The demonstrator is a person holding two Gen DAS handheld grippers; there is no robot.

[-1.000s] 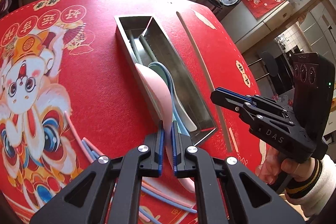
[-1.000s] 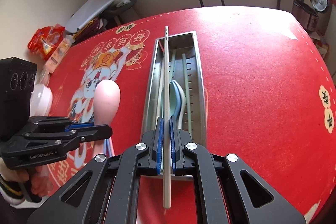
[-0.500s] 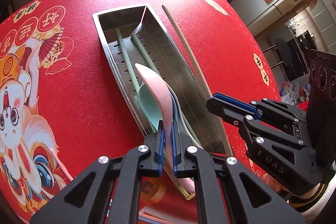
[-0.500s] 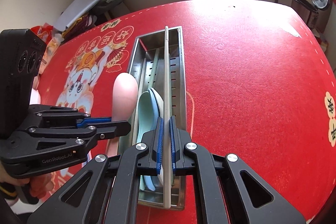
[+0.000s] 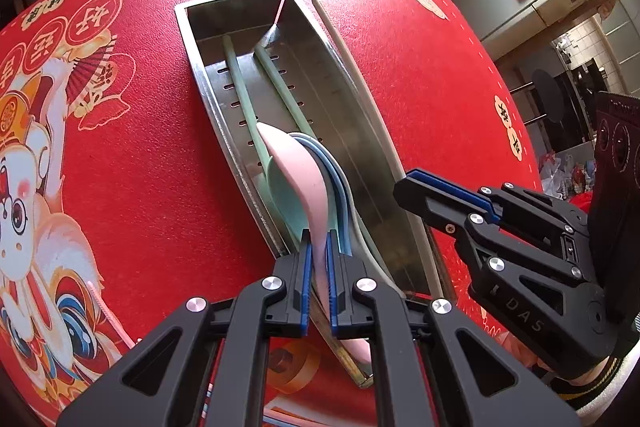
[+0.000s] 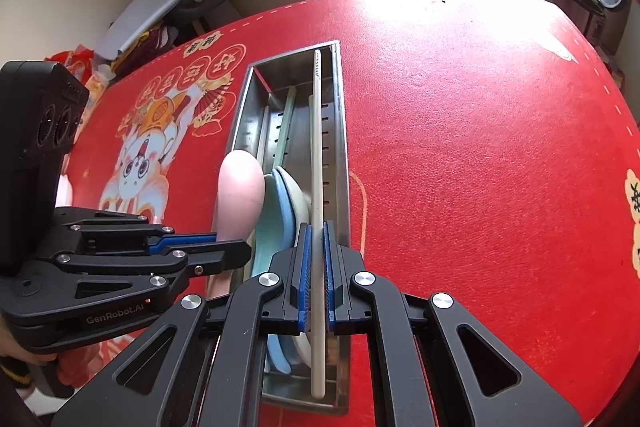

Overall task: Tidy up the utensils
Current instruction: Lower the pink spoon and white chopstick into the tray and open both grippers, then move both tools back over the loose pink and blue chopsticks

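Tray (image 5: 208, 95) lies mid-frame on the tablecloth (image 5: 152, 155), running upper left to lower right. Spoons (image 5: 288, 183) stack in its lower half; chopsticks (image 5: 240, 87) lie in its upper half.

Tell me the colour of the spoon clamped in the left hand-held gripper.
Pale pink spoon; clearest in the left wrist view.

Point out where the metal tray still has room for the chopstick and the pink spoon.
The metal tray is crowded at its near end, where the stacked spoons lie. The green chopsticks run along its left part. Bare slotted floor shows at the far end and along the right wall, under the white chopstick. The pink spoon hangs over the stack.
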